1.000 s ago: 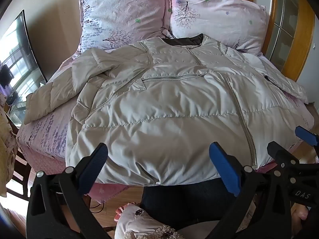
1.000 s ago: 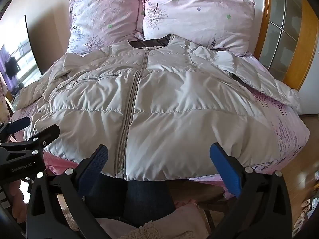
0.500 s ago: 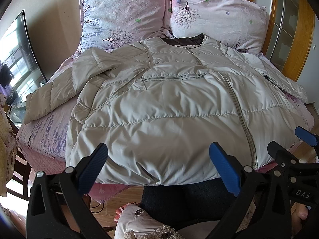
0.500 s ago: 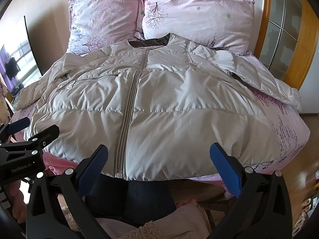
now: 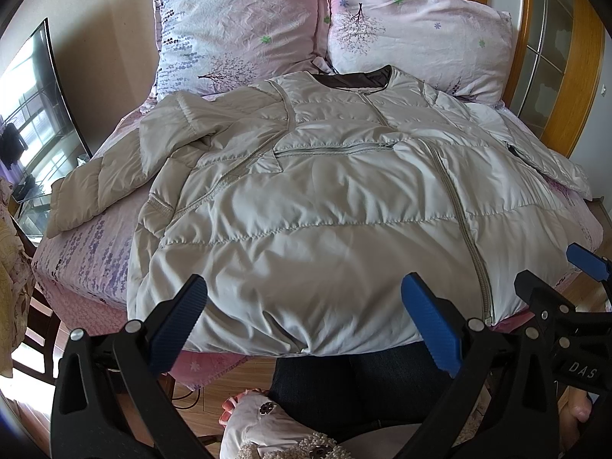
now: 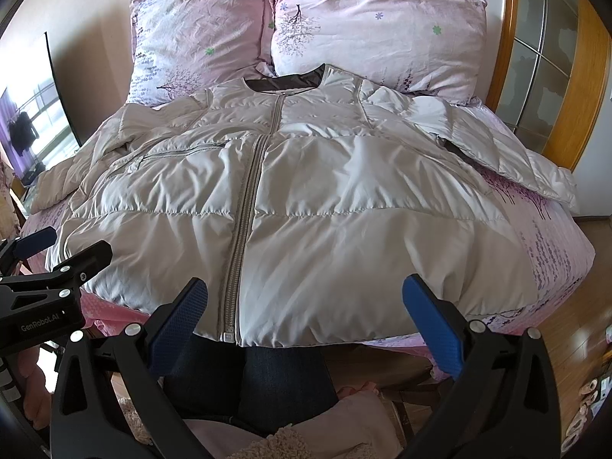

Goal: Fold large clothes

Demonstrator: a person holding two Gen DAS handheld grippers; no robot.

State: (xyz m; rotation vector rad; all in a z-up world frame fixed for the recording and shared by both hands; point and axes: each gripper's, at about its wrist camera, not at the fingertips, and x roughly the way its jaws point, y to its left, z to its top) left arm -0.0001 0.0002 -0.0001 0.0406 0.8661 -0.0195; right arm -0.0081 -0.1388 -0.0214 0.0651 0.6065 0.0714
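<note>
Pink floral bedding covers the bed (image 6: 550,244), with two pillows (image 6: 367,26) propped against the wall at its 12 o'clock end and a wooden-framed glass door toward 2 o'clock. Spread front-up over most of the mattress lies the pale grey puffer jacket (image 6: 313,199), zipped shut, probably laid flat like this so that both sides can be reached and folded evenly. Its long axis runs from 12 to 6 o'clock: the dark-lined collar (image 6: 287,82) points at the pillows and the hem (image 6: 306,338) hangs just over the near bed edge, in front of the person's dark trousers. The zipper (image 6: 244,225) follows that same line. One sleeve (image 5: 114,176) sprawls toward 9 o'clock, partly doubled over the shoulder; the other sleeve (image 6: 508,160) trails out toward 3 o'clock. The left gripper (image 5: 302,317) hovers with its jaws wide apart and nothing between them, just short of the hem, and the right gripper (image 6: 302,317) does the same alongside it. Judging by this stance, no fold has begun, and the sleeves likely come in first.
</note>
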